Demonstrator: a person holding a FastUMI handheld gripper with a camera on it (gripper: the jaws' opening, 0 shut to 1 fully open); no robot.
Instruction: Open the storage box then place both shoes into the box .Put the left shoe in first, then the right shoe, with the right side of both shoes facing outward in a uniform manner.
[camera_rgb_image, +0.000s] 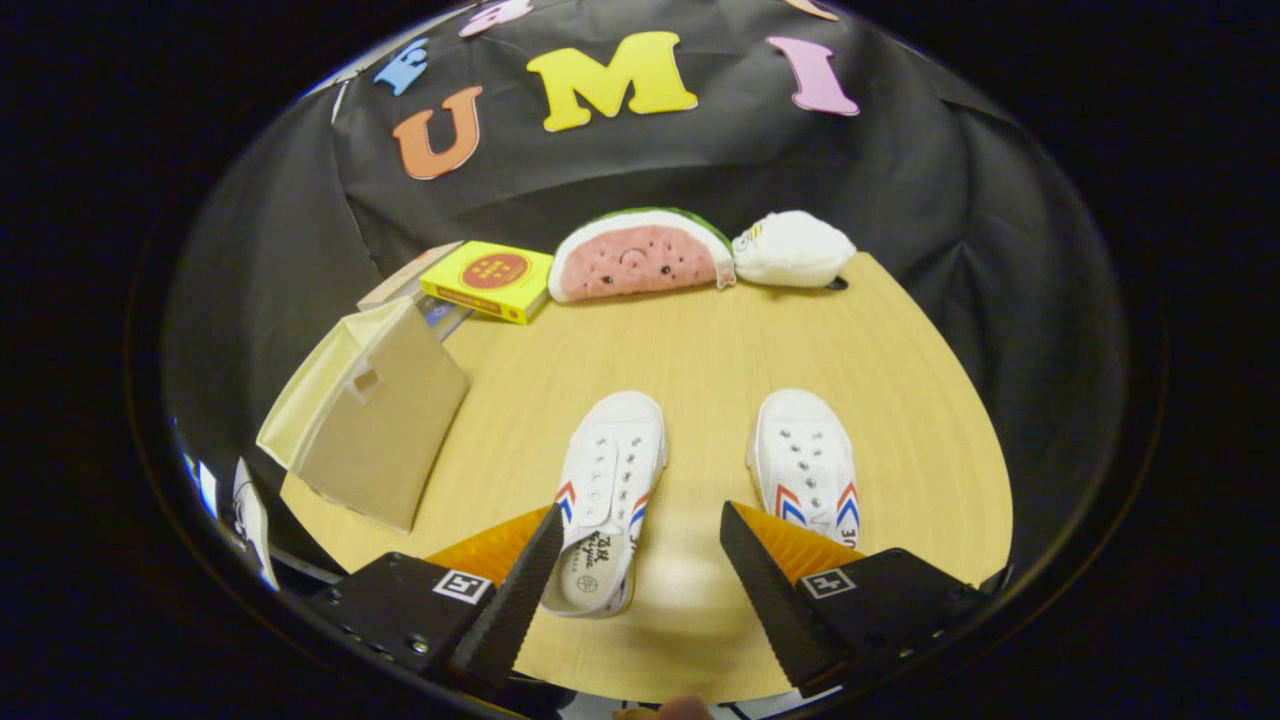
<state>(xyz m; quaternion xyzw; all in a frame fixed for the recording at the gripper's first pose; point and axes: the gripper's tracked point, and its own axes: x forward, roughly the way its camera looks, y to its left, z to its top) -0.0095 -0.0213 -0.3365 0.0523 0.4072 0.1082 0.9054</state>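
2 white shoes sit toes-away on the round wooden table (700, 340), smaller than the beige storage box (375, 420) lying far left of them with its opening turned leftward. The left shoe (605, 490) rests against the gripper's (640, 540) left finger; the right shoe (805, 465) lies just beyond the right finger. Its fingers are spread wide, holding nothing. Farther off rest a watermelon plush (640, 255), a white plush (792, 250) and a yellow box (487, 280).
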